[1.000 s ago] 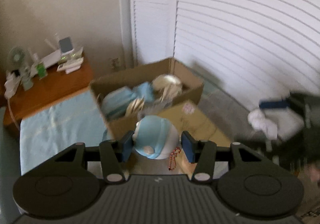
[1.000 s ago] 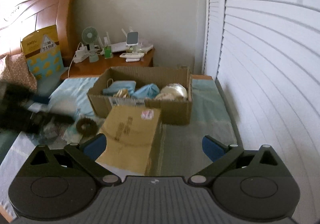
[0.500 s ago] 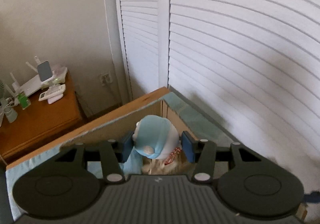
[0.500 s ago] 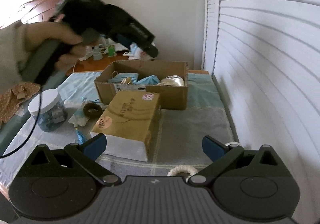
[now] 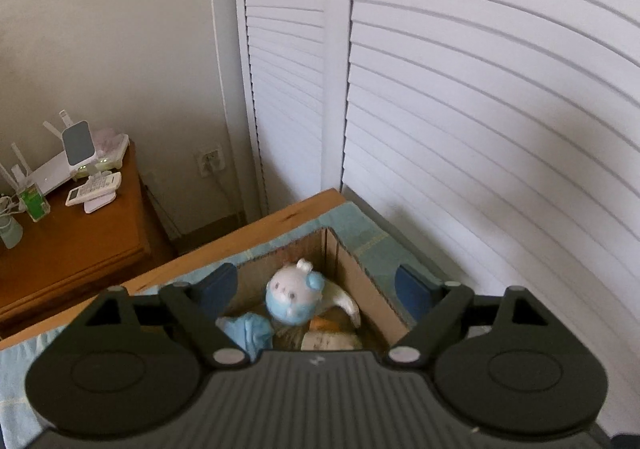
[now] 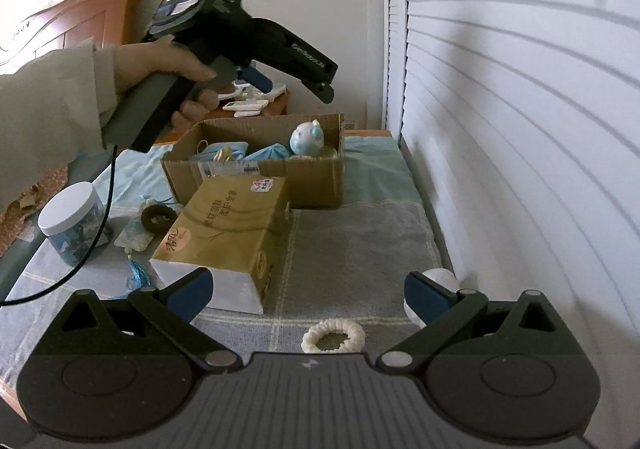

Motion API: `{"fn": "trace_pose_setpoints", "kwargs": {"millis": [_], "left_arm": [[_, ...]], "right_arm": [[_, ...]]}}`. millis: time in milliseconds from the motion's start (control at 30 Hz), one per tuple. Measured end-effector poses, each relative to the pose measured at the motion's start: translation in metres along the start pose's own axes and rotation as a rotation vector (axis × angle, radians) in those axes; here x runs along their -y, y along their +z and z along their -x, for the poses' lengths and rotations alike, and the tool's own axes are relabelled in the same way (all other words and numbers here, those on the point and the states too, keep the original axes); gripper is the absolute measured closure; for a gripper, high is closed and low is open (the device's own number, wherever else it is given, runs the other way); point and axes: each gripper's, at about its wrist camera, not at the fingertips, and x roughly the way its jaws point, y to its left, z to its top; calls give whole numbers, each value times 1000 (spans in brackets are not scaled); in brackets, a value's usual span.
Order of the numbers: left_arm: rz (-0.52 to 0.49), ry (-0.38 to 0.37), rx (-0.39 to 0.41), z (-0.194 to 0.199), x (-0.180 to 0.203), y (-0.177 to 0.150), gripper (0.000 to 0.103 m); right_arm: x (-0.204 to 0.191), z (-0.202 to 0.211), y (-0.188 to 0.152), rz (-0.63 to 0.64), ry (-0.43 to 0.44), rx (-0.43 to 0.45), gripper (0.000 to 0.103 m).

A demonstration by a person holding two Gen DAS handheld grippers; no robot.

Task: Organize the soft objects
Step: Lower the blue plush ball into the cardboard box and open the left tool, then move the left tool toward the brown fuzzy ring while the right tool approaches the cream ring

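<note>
One plush toy (image 5: 294, 299) in one cardboard box (image 6: 312, 177), one white scrunchie (image 6: 334, 337)

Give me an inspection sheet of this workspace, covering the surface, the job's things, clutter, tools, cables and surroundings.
Surface: bed cover, checked grey and pale blue cloth.
Job's things: blue and white plush toy lies in the cardboard box on blue cloth items; white scrunchie on the cover near the right tool.
Clutter: tissue pack; lidded jar; dark ring and tassel charm beside it.
Tools: left tool above the box, jaws just opened, nothing pressed between them; right tool open, empty.
Cables: black cable hangs from the left tool's handle.
Surroundings: louvred doors; nightstand with router and remotes; wooden headboard.
</note>
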Motion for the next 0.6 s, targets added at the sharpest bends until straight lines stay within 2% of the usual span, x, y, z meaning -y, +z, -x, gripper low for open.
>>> {"fn": "trace_pose_setpoints", "kwargs": {"millis": [233,467,600], "left_arm": [[2,28,23,46,-3,-25,13],[36,29,62,105,-4,-69,12],[37,56,72,126,-2,-94,9]], "right_arm": [[-3,7,-4,7,0,6,0],[-7,15,-15,22,14,2,0],[-9,18,-21,30,17,-6,0]]}}
